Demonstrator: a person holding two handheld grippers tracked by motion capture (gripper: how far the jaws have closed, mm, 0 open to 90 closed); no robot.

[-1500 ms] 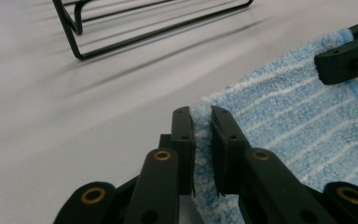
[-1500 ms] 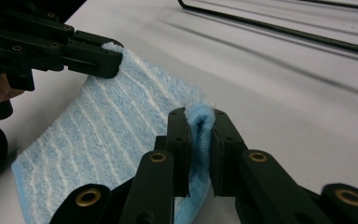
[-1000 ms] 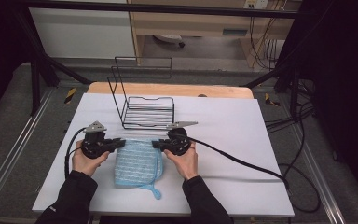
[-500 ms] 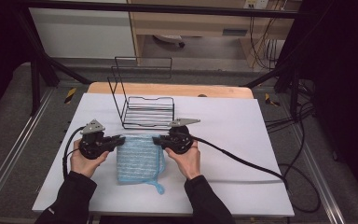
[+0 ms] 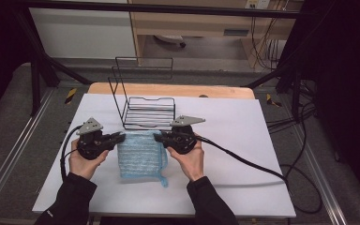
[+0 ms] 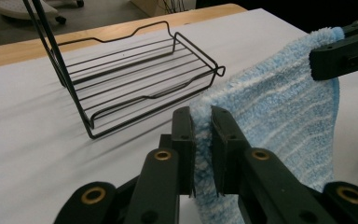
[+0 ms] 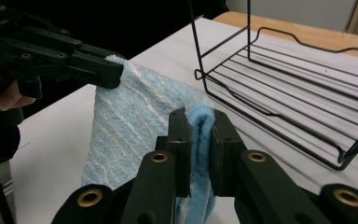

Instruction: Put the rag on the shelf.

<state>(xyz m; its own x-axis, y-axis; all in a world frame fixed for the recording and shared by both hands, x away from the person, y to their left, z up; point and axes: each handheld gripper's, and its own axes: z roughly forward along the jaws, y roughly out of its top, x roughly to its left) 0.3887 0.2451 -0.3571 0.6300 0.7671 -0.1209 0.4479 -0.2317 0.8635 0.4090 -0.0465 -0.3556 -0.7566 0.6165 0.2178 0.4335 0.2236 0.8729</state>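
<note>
A light blue striped towel [image 5: 139, 155] hangs folded between my two grippers just above the white table. My left gripper [image 5: 120, 137] is shut on the towel's far left corner [image 6: 203, 126], the cloth pinched between its black jaws. At the far right corner [image 7: 199, 122] my right gripper [image 5: 157, 137] is shut on the doubled edge. In the left gripper view the right gripper [image 6: 343, 51] holds the towel's other corner at the upper right. In the right gripper view the left gripper [image 7: 65, 58] is at the upper left with cloth [image 7: 135, 121] stretched between.
A black wire basket [image 5: 147, 105] with a tall back frame stands just behind the towel; its front rim [image 6: 168, 100] is close to the held edge. The white tabletop [image 5: 243, 140] extends to the right, with a cable [image 5: 243, 159] trailing across it.
Both grippers have risen a little and lifted the towel's far edge off the table. The towel now hangs more steeply, its lower part still on the table.
</note>
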